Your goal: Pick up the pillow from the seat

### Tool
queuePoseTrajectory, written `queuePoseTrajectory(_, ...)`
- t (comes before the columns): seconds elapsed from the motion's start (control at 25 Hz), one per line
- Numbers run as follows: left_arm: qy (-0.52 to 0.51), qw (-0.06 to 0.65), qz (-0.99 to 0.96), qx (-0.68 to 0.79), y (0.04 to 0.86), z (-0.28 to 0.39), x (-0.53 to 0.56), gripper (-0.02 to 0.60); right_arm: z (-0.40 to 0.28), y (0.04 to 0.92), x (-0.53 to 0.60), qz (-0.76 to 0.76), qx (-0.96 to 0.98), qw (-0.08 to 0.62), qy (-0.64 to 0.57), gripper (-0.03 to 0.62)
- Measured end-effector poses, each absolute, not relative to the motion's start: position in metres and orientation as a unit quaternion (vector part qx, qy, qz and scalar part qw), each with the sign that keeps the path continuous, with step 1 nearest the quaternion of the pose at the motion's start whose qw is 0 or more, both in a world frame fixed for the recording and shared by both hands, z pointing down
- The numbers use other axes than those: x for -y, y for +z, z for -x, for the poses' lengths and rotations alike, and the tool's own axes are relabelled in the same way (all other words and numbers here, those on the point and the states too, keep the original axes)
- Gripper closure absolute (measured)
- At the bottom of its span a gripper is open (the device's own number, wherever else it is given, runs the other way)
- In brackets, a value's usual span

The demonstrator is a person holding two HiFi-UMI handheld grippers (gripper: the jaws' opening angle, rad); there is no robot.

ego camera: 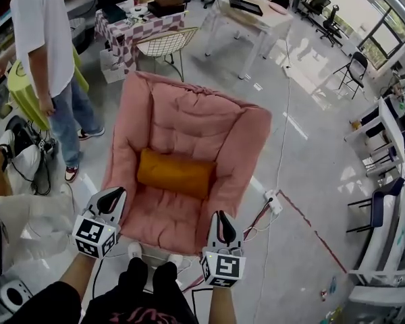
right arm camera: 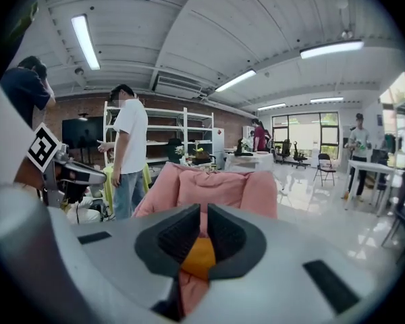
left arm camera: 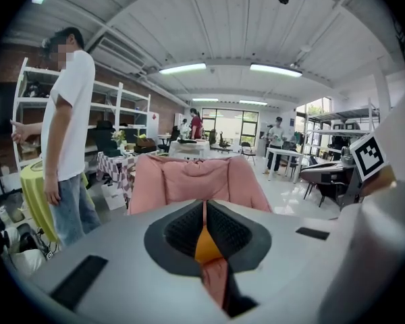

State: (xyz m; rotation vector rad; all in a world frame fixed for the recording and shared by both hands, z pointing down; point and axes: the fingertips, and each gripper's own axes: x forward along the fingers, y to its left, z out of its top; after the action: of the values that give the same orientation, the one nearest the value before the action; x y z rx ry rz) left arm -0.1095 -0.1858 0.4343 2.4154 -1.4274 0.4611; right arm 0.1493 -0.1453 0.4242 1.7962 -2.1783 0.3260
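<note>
An orange pillow (ego camera: 175, 174) lies across the seat of a pink cushioned chair (ego camera: 189, 123). My left gripper (ego camera: 115, 196) hovers at the chair's front left corner, short of the pillow, shut with nothing between its jaws. At the front right corner my right gripper (ego camera: 224, 223) is likewise shut and empty. In the left gripper view the jaws (left arm camera: 204, 214) meet, and a sliver of the pillow (left arm camera: 206, 245) shows beyond them. The right gripper view shows its jaws (right arm camera: 204, 218) together, with the pillow (right arm camera: 199, 256) and the pink chair back (right arm camera: 216, 187) ahead.
A person in a white T-shirt (ego camera: 44, 39) stands left of the chair. A wire chair (ego camera: 165, 42) and a checkered table (ego camera: 131, 25) are behind it, and a white table (ego camera: 253, 12) further back. A power strip (ego camera: 273, 202) lies on the floor to the right. Bags (ego camera: 20, 154) sit at left.
</note>
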Motion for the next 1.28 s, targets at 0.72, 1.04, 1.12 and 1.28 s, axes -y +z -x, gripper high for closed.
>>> queuePoseTrajectory(0.72, 0.19, 0.192, -0.824, 0.499, 0.518, 0.099, 0.199, 0.571, -0.135, 0.51, 0.171, -0.602, 0.76, 0.192, 0.151, 0.572)
queuePoseTrajectory(1.04, 0.184, 0.198, -0.821, 0.503, 0.534, 0.091, 0.208, 0.572, -0.139, 0.536, 0.174, -0.596, 0.762, 0.2, 0.153, 0.572)
queuePoseTrajectory(1.12, 0.188, 0.2, -0.818, 0.505, 0.54, 0.092, 0.208, 0.572, -0.14, 0.54, 0.175, -0.597, 0.761, 0.2, 0.155, 0.572)
queuePoseTrajectory(1.28, 0.191, 0.207, -0.812, 0.511, 0.554, 0.095, 0.21, 0.572, -0.141, 0.554, 0.178, -0.594, 0.762, 0.202, 0.162, 0.572)
